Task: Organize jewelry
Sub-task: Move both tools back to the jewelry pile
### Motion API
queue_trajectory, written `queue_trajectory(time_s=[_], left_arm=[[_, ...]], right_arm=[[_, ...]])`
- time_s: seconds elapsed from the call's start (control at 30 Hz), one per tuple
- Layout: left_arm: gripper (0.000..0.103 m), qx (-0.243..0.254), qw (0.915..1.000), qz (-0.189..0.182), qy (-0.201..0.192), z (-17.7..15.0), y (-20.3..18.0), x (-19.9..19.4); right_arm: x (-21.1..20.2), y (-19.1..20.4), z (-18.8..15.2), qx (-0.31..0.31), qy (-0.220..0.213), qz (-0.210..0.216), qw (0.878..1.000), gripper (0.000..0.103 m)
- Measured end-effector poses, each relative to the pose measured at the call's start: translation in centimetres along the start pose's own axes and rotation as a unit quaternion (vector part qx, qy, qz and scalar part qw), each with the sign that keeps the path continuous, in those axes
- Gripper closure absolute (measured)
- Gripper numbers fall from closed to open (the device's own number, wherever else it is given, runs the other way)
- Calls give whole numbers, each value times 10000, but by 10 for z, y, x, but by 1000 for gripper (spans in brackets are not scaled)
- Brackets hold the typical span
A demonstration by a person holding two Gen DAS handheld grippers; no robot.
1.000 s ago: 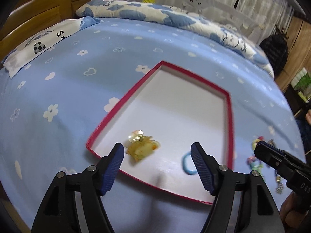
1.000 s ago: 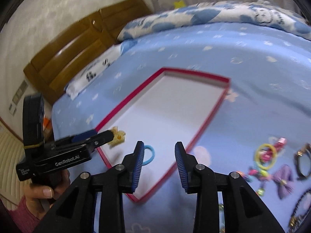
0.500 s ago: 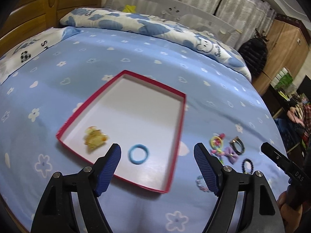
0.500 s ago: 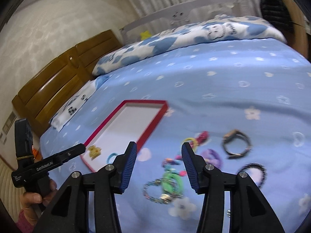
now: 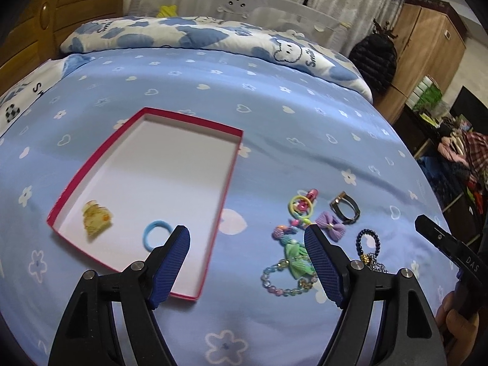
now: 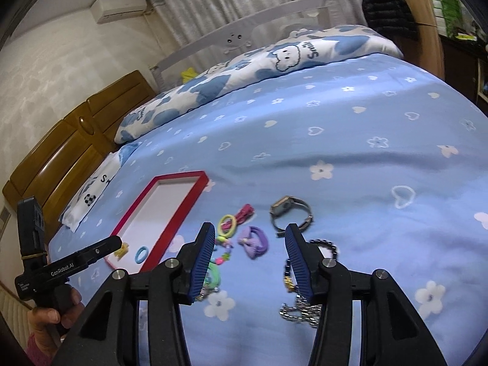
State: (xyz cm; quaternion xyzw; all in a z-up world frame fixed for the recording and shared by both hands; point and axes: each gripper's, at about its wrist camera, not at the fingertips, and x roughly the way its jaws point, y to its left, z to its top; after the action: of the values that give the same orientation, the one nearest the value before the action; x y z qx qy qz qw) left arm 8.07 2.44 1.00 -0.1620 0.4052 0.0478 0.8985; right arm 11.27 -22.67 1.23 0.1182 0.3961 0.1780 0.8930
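Both my grippers have swung right, off the red-rimmed box (image 5: 77, 183) and over to the loose pile on the blue bedsheet (image 5: 305, 116). A second ago both hung right over the near end of the box; now the left gripper (image 5: 247, 267) straddles the gap between the box's right wall and the pile, jaws wide apart, nothing between the pads. The right gripper (image 6: 248, 262) is over the pile, jaws parted to a middling gap, wider than a second ago, and empty. Two items are already in the box at its near end: the yellow hair clip (image 5: 96, 218) on the left, the blue hair tie (image 5: 157, 236) just right of it, apart from each other. Both drops look done, so I'm on the next pick. Still out on the sheet, right of the box: the purple bow (image 6: 254, 241) dead ahead between my right pads, the wristwatch (image 6: 289, 213) just beyond it, the dark bead bracelet (image 6: 324, 245) to the right, the green bow (image 5: 297, 259) and the pastel bead bracelet (image 5: 283, 280) nearer the left gripper, plus the yellow-pink ring ties (image 6: 227, 224). The purple bow is probably the right gripper's next grab. It's soft fabric, so it should pinch easily.
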Motion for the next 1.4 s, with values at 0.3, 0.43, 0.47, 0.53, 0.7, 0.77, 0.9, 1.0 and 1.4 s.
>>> queue_trajectory(time_s=[0.3,0.43,0.47,0.53,0.7,0.77,0.9,1.0,1.4], left_arm=[[26,202,9997,4,118,8,-22,16],[26,262,9995,14,151,8,-26,23],[26,273,9995,20,169,9,-27,25],[26,293,9993,43,207,10,-28,30],[26,403,9986,105,330,15,-33,46],[26,468,9980,122,407,17,-37,56],[26,607,9962,55,626,23,-43,75],[27,720,9951,54,671,30,-47,88],[45,1015,9879,-284,1135,52,-57,164]], right_arm=[[-3,-17,-1,160,-20,-66,9998,53],[-2,-19,-1,202,-13,-70,9998,53],[-1,-20,-1,206,-5,-72,9998,53],[1,-21,0,214,13,-78,9997,53],[7,-24,4,198,59,-93,9997,53],[13,-26,5,171,105,-105,9997,53],[28,-31,7,162,271,-121,9994,53],[41,-35,8,125,423,-136,9989,53],[89,-47,24,-32,770,-192,9968,53]])
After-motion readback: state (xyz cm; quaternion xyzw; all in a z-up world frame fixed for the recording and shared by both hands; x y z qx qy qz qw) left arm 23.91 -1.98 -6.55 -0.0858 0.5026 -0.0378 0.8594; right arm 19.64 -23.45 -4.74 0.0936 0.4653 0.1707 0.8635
